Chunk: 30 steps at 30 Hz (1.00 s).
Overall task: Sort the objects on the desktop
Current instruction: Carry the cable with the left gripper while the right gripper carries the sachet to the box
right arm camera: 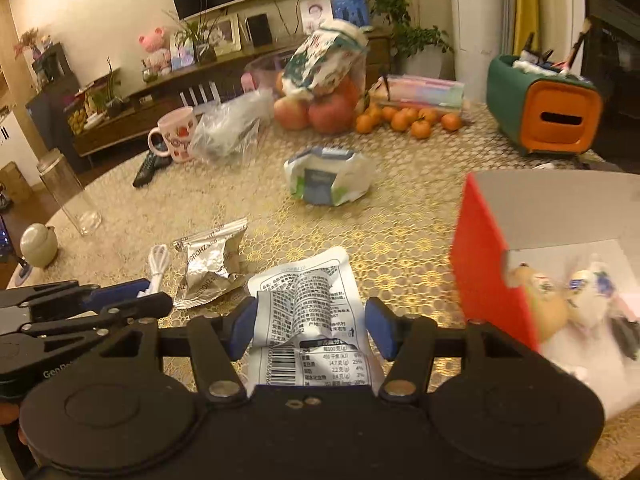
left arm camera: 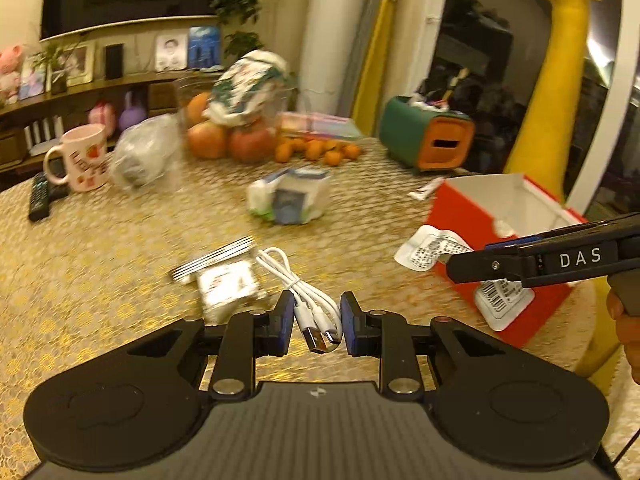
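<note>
My left gripper [left arm camera: 318, 318] is shut on a coiled white USB cable [left arm camera: 280, 268], whose plugs sit between the blue pads while the coil hangs above the gold-patterned tablecloth [left arm camera: 100, 272]. My right gripper [right arm camera: 312, 328] is shut on a white printed snack packet [right arm camera: 308, 280], just left of an open red box [right arm camera: 484, 264] that holds several small items. In the left wrist view the right gripper [left arm camera: 472, 258] reaches in from the right with the packet [left arm camera: 424, 252] in front of the red box [left arm camera: 472, 216]. A silver foil packet [right arm camera: 212, 268] lies on the table beside the left gripper [right arm camera: 152, 296].
A tissue pack [right arm camera: 328, 178] lies mid-table. Behind it are a pink mug [right arm camera: 176, 136], a clear plastic bag [right arm camera: 228, 128], apples and tangerines [right arm camera: 404, 118], a remote [right arm camera: 148, 168] and a green-and-orange organiser [right arm camera: 544, 108]. A glass jar [right arm camera: 68, 192] stands at the left edge.
</note>
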Tool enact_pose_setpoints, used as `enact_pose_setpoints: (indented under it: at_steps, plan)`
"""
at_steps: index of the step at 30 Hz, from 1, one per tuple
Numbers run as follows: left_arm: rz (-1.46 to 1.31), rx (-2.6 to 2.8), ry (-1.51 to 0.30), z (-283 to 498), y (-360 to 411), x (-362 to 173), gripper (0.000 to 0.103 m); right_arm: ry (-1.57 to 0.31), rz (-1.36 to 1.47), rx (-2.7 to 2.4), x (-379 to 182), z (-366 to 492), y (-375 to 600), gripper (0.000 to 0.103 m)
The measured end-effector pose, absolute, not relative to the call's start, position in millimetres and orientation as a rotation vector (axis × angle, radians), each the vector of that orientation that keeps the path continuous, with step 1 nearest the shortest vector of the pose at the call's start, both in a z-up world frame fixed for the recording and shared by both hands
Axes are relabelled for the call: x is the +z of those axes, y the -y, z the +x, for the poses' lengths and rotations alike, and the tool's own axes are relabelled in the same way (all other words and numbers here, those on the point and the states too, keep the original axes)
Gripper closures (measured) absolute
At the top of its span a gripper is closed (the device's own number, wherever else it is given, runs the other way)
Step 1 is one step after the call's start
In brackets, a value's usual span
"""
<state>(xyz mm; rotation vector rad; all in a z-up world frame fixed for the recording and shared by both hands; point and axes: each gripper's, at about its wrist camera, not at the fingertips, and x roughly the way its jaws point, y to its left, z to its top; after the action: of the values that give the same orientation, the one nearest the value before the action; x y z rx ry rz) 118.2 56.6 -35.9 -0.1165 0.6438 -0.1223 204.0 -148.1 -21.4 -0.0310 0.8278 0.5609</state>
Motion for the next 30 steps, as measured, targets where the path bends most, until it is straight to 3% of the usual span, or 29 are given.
enact_pose_setpoints:
  at_steps: [14,30]
  plan:
    - [0.003,-0.305,-0.596,127.8,44.7,3.6,0.079,-0.723,0.055,0.456,18.5,196.1,246.9,0.045]
    - [0.113,-0.476,-0.599,160.0,150.8,14.5,0.079,-0.689,0.091,0.286,18.2,209.4,348.8,0.045]
